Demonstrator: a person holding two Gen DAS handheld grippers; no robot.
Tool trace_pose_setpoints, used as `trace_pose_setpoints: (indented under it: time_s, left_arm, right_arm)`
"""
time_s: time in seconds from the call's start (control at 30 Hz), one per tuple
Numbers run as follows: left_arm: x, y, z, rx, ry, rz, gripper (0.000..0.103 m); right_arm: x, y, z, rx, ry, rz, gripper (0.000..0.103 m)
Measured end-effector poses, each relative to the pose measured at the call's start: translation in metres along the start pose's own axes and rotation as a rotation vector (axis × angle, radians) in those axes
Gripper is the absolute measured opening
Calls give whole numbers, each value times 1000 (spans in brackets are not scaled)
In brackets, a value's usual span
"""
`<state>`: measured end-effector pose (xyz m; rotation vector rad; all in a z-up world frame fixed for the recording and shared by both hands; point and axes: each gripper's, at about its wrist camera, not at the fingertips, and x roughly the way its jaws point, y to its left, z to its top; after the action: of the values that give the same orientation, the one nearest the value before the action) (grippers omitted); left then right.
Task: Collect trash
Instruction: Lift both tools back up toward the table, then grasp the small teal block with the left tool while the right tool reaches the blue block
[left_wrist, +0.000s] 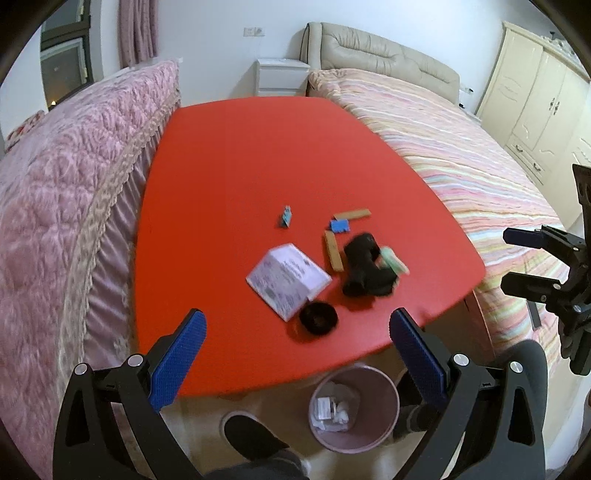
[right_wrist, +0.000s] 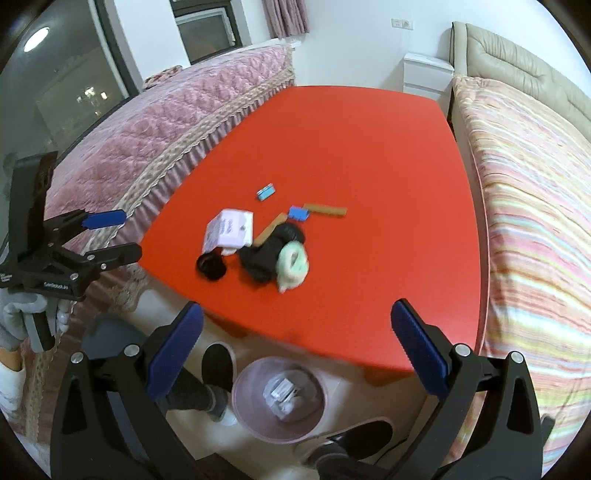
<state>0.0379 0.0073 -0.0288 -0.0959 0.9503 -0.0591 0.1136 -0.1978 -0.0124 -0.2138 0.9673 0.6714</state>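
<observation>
Left claw (left_wrist: 297, 332), right claw (right_wrist: 297, 325) released; blurred trash: black, possibly cloth (left_wrist: 364, 271).

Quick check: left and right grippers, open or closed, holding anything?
Left gripper: open, holding nothing.
Right gripper: open, holding nothing.

No words or numbers can be read here. The white paper box (left_wrist: 288, 278) on the red table (left_wrist: 236, 177) has dark print on it, but it is too blurry to read. The left gripper (right_wrist: 110, 236) has small white letters on its black body, too tiny to read.
</observation>
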Motion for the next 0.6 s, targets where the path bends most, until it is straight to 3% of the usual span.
trace_pose_setpoints:
  time_s: [0.27,0.6]
  left_arm:
    - [36,12,48,-13,51,-3,95]
    - [100,25,98,-72,161,5,95]
  right_arm:
    - [48,-24,57,47,72,-43,99]
    - [114,-36,91,91,195,-68,99]
